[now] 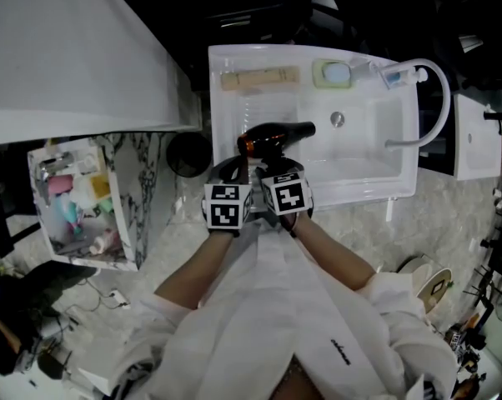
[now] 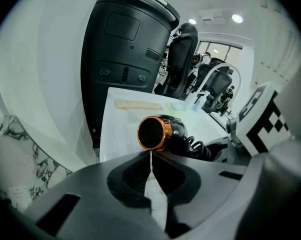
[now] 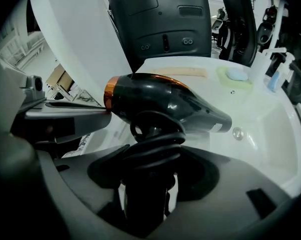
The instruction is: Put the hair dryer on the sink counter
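Note:
The black hair dryer (image 1: pixel 272 136) with a copper ring at its rear hangs just above the left part of the white sink counter (image 1: pixel 230 111), nozzle pointing right toward the basin. My right gripper (image 3: pixel 148 184) is shut on its handle, where the black cord (image 3: pixel 155 141) is wound in coils. My left gripper (image 2: pixel 150 154) is shut with nothing in it, its tips just below the dryer's copper-ringed rear end (image 2: pixel 151 133). In the head view both marker cubes sit side by side below the dryer, left gripper (image 1: pixel 233 172) and right gripper (image 1: pixel 278 172).
A beige comb-like bar (image 1: pixel 259 78), a green soap dish (image 1: pixel 334 73) and a small bottle (image 1: pixel 397 77) lie along the counter's back. A white hose (image 1: pixel 441 98) arcs over the basin (image 1: pixel 351 140). A black bin (image 1: pixel 188 152) and a cluttered shelf (image 1: pixel 76 198) stand at left.

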A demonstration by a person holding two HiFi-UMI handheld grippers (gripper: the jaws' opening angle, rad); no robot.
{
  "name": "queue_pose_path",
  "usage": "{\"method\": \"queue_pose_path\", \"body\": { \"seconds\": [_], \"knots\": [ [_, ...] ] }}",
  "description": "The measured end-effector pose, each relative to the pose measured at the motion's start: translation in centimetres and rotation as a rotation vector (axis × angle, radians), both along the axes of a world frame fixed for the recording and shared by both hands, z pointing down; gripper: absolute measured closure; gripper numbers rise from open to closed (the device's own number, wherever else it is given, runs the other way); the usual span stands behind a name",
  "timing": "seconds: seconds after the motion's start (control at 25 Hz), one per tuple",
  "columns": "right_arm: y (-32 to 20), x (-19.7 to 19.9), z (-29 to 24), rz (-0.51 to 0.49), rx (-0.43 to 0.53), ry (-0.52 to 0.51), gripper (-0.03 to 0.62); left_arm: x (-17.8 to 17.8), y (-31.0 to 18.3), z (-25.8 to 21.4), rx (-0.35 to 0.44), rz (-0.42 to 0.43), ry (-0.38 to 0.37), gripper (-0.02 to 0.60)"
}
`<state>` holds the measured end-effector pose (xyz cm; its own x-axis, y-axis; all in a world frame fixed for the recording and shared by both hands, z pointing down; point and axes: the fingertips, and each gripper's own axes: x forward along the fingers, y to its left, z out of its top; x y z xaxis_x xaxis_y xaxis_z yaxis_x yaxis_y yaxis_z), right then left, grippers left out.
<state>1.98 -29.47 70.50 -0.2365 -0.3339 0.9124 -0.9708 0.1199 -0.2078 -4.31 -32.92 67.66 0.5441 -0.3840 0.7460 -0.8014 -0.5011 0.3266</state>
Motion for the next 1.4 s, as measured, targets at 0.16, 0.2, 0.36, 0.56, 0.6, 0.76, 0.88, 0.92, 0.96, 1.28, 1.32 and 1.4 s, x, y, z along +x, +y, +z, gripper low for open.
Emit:
{"method": "queue_pose_path", "body": {
  "seconds": [0.16,0.2,0.36,0.56,0.6,0.76,0.88,0.92,0.96,1.28,1.32,1.4],
  "knots": [
    [0.0,0.1,0.6,-0.007,-0.005,0.017,0.307,0.0,-0.3,-0.6,0.011,-0.006,0.014,0.548],
    [0.0,0.1,0.7,-0.011,-0.005,0.023,0.307,0.0,-0.3,-0.7,0.011,-0.007,0.015,0.548],
    [0.2,0.0,1.5,-0.027,-0.009,0.046,0.304,-0.3,-0.1,-0.7,0.009,-0.012,0.019,0.548],
    [0.4,-0.1,2.4,-0.032,-0.019,0.055,0.303,-0.9,0.1,-0.9,0.021,-0.034,0.026,0.548],
    [0.4,-0.2,2.6,-0.035,-0.021,0.054,0.301,-1.1,0.1,-0.8,0.02,-0.04,0.025,0.548],
    [0.9,-0.4,3.2,-0.046,-0.038,0.06,0.299,-1.5,0.5,-0.6,0.011,-0.05,0.031,0.548],
    [1.3,-0.3,3.4,-0.048,-0.064,0.063,0.296,-1.1,0.8,-0.3,-0.005,-0.03,0.042,0.548],
    [1.3,-0.3,3.4,-0.048,-0.067,0.06,0.296,-0.9,1.0,-0.1,-0.017,-0.017,0.042,0.548],
    [1.3,-0.4,3.4,-0.047,-0.067,0.056,0.295,-0.7,1.3,0.2,-0.03,-0.004,0.039,0.548],
    [1.5,-0.7,3.4,-0.063,-0.076,0.029,0.282,-0.4,2.0,0.6,-0.049,0.015,0.03,0.548],
    [1.6,-0.8,3.4,-0.067,-0.074,0.02,0.275,-0.4,2.1,0.5,-0.049,0.016,0.03,0.548],
    [1.8,-0.9,3.2,-0.075,-0.069,0.003,0.255,-0.4,2.1,0.4,-0.047,0.016,0.03,0.548]
  ]
}}
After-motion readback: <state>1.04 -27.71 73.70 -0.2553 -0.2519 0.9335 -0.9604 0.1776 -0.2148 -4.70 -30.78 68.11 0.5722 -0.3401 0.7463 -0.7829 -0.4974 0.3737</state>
